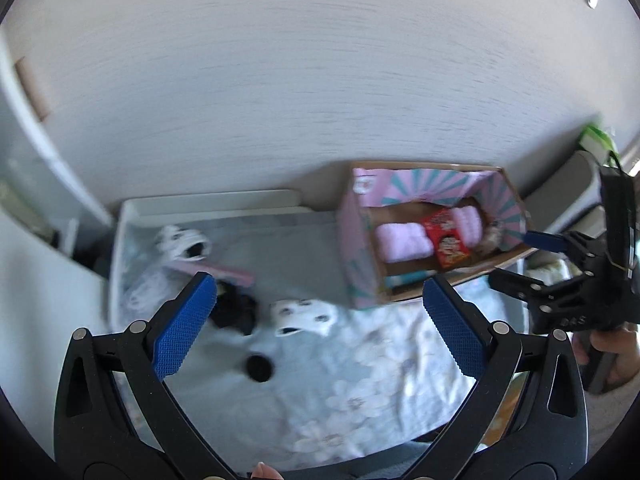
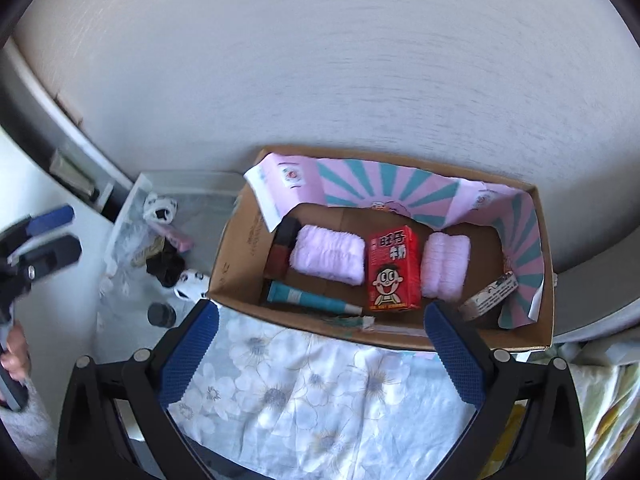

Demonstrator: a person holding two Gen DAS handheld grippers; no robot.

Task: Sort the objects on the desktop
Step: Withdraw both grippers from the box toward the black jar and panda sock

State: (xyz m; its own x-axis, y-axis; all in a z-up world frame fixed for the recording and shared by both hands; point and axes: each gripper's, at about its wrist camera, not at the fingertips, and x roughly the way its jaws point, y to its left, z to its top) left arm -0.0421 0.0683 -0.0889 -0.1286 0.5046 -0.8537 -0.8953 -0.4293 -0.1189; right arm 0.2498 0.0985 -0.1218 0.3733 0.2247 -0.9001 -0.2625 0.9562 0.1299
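Note:
A cardboard box [image 2: 536, 344] lined with pink and teal paper holds two pink towels [image 2: 328, 258], a red milk carton [image 2: 394, 268], a teal tube [image 2: 308, 298], a dark red item [image 2: 282, 248] and a small printed box [image 2: 488, 298]. My right gripper [image 2: 322, 354] hovers open just in front of the box, with nothing between its pads. My left gripper [image 1: 320, 328] is open over the floral cloth [image 1: 360, 380], above a white spotted sock [image 1: 302, 316], a black cloth lump [image 1: 236, 310] and a small dark round cap [image 1: 259, 367]. A second white sock [image 1: 182, 244] and a pink flat item [image 1: 224, 270] lie farther back.
A white tray [image 1: 208, 204] stands against the grey wall behind the loose things. White shelving [image 1: 36, 184] rises at the left. The other gripper [image 1: 560, 276], held by a hand [image 1: 612, 352], shows at the right edge. Patterned bedding [image 2: 604, 412] lies right of the box.

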